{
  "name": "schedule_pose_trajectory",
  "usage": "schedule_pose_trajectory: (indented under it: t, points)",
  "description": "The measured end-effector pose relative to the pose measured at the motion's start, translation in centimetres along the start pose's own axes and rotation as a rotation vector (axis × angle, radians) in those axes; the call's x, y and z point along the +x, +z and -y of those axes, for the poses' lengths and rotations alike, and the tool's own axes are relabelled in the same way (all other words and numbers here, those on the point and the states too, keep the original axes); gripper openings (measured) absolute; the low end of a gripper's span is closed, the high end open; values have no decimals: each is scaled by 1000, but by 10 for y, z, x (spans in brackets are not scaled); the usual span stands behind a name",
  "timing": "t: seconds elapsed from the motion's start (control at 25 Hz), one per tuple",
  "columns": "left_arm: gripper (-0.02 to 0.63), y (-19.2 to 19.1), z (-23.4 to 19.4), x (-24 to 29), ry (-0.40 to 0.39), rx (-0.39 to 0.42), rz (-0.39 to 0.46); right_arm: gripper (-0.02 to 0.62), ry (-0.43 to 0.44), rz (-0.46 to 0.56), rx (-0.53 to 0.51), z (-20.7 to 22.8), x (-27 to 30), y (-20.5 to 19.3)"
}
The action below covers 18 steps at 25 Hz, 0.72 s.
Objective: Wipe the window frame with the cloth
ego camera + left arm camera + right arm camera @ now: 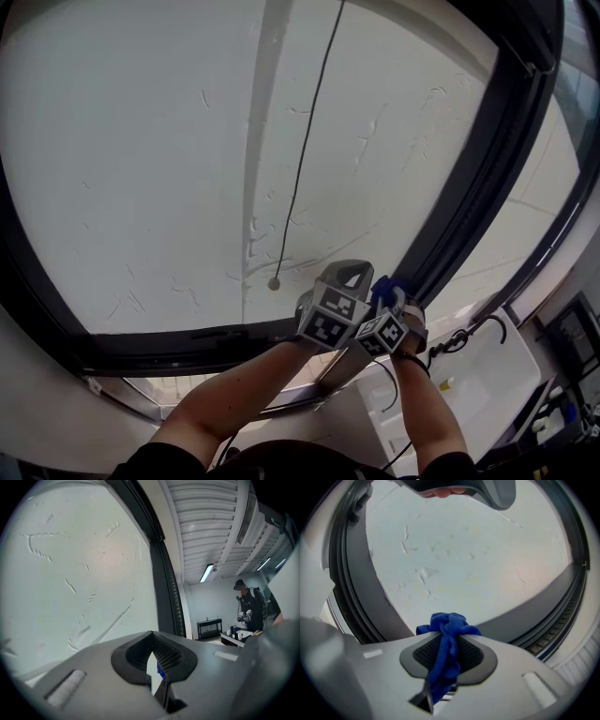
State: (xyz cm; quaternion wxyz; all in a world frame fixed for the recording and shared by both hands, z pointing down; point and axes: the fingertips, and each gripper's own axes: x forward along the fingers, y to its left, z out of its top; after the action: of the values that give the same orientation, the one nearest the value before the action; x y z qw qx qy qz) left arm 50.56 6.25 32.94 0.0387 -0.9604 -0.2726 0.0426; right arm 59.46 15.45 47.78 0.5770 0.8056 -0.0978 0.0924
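The window's pane is milky white with dried streaks, and its dark window frame [483, 159] runs down to a lower corner. Both grippers are held up side by side at that corner. My right gripper [449, 631] is shut on a bunched blue cloth [446, 623], which sits close to the dark frame bar [534, 603]. In the head view the blue cloth [385, 287] shows at the right gripper [390, 294], against the frame. My left gripper [351, 273] is just left of it, over the glass. Its jaws [151, 634] meet at the tips with nothing held.
A thin blind cord with an end bead [274, 282] hangs in front of the glass left of the grippers. A white table [487, 370] with cables stands below right. Far back in the room a person [251, 605] stands near a black bench [209, 627].
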Motion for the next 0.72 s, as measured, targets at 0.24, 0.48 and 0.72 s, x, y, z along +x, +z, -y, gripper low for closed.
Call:
schedule_pose_trajectory:
  t: [0.24, 0.48, 0.72]
  points:
    - [-8, -7, -4, -4, 8, 12, -16, 100, 117, -64, -66, -50, 9, -21]
    - [-8, -12, -8, -6, 24, 3, -25, 98, 148, -87, -67, -64, 14, -26]
    - [-8, -12, -5, -6, 26, -9, -29, 97, 201, -87, -61, -66, 12, -26]
